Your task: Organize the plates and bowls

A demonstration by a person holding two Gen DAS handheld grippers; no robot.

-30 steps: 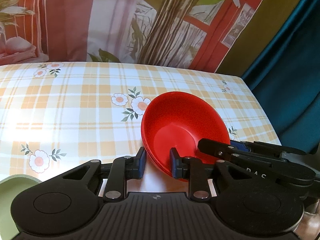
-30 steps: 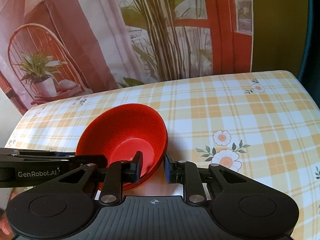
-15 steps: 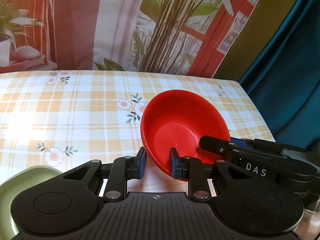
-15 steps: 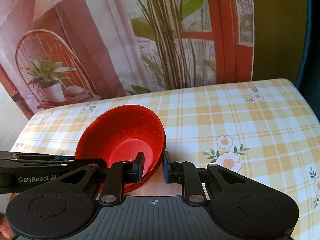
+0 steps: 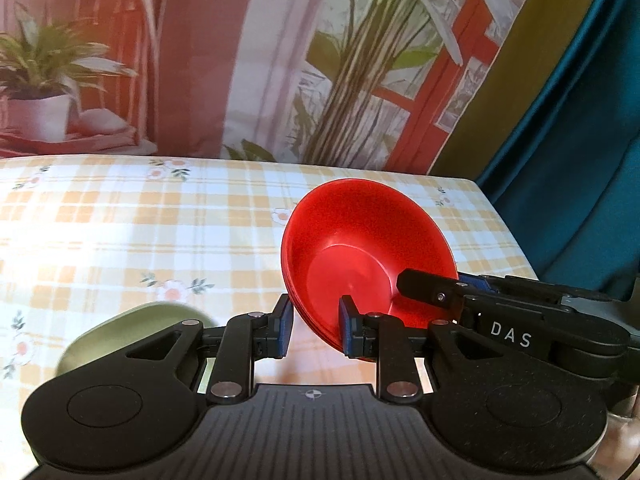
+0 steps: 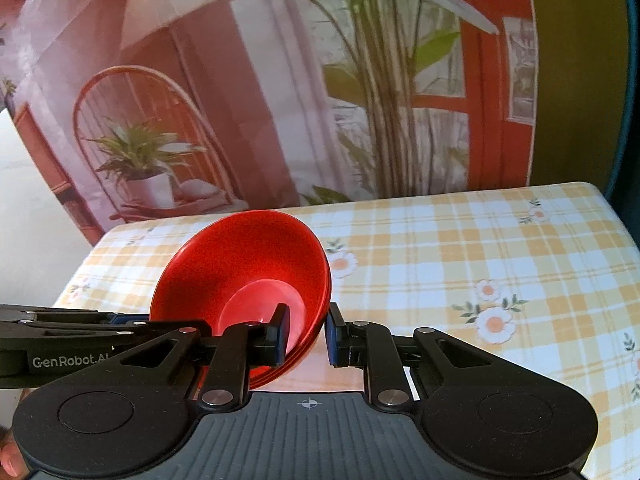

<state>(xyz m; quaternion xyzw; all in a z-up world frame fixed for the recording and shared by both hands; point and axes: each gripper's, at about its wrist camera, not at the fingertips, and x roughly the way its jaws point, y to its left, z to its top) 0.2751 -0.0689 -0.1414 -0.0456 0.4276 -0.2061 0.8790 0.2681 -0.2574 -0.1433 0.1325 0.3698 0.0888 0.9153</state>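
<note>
The left gripper (image 5: 314, 330) has its two blue-padded fingers (image 5: 285, 330) closed on the near rim of a stack of red bowls (image 5: 368, 256) — one finger outside the wall, the other inside the topmost bowl. The right gripper (image 6: 306, 334) pinches the same stack (image 6: 244, 276) on the opposite side of the rim, again with one finger (image 6: 280, 332) inside the bowl and its partner outside. Each gripper shows in the other's camera: the right one reaches in from the right edge of the left wrist view, marked "DAS", and the left one enters from the left edge of the right wrist view, marked "GenRobot.AI".

At least three nested rims can be counted at the lower edge of the stack in both views. The stack is tilted, its opening turned up and toward the cameras, and appears to be held off the table (image 5: 120, 216) between the two grippers; contact with the surface cannot be confirmed.

Outward from the grip — a pale green dish (image 5: 132, 332) lies low at the left of the left gripper, partly hidden behind its body and blurred. The table carries a yellow-and-white checked cloth printed with flowers. Behind it hangs a printed backdrop (image 6: 280, 100) of plants, a chair and a red window frame; a teal curtain (image 5: 580, 140) hangs at the right.
</note>
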